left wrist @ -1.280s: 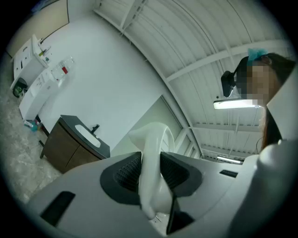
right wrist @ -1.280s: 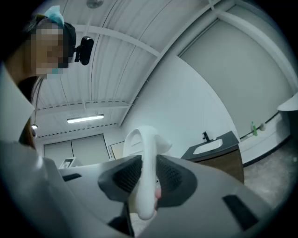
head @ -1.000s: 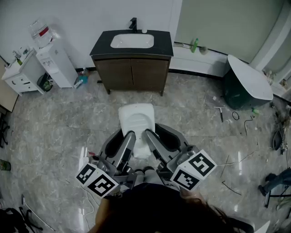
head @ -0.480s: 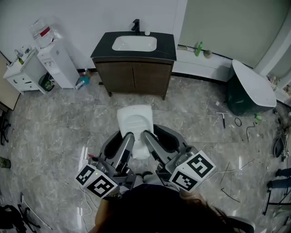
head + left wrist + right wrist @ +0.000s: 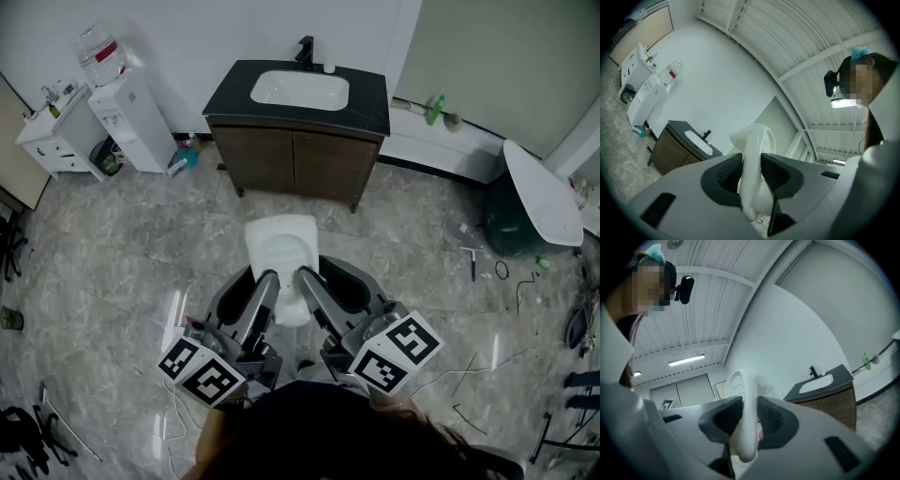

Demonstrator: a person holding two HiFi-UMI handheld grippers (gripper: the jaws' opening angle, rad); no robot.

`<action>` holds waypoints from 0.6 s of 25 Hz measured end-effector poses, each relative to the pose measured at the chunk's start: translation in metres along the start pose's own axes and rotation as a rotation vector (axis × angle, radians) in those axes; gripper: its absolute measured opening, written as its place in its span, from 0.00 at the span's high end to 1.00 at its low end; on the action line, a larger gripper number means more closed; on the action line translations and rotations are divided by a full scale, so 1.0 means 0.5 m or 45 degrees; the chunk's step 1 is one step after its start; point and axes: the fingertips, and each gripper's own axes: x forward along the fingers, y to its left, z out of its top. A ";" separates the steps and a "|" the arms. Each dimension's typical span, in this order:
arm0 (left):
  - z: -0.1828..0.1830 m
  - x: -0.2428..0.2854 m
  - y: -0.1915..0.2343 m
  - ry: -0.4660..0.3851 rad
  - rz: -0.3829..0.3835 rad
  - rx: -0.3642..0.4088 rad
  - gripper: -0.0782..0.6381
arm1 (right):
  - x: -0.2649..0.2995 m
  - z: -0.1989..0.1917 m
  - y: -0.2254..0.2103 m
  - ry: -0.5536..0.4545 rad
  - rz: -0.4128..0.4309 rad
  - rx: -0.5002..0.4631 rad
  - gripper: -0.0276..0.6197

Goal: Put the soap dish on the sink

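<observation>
Since a second earlier, the sink (image 5: 300,91) had slid rightward in the head view, while the white soap dish (image 5: 280,246) hung over the floor (image 5: 141,244), well apart from the sink. In the left gripper view, the left gripper (image 5: 752,169) clamped the dish's edge. In the right gripper view, the right gripper (image 5: 747,416) pinched the opposite edge.
</observation>
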 end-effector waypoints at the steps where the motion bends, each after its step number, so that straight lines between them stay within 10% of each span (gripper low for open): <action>1: 0.008 0.010 0.018 0.000 0.002 -0.006 0.71 | 0.020 0.000 -0.008 0.006 -0.002 0.000 0.79; 15: 0.270 0.185 0.322 -0.039 -0.021 -0.015 0.71 | 0.442 0.082 -0.095 0.006 0.001 -0.037 0.78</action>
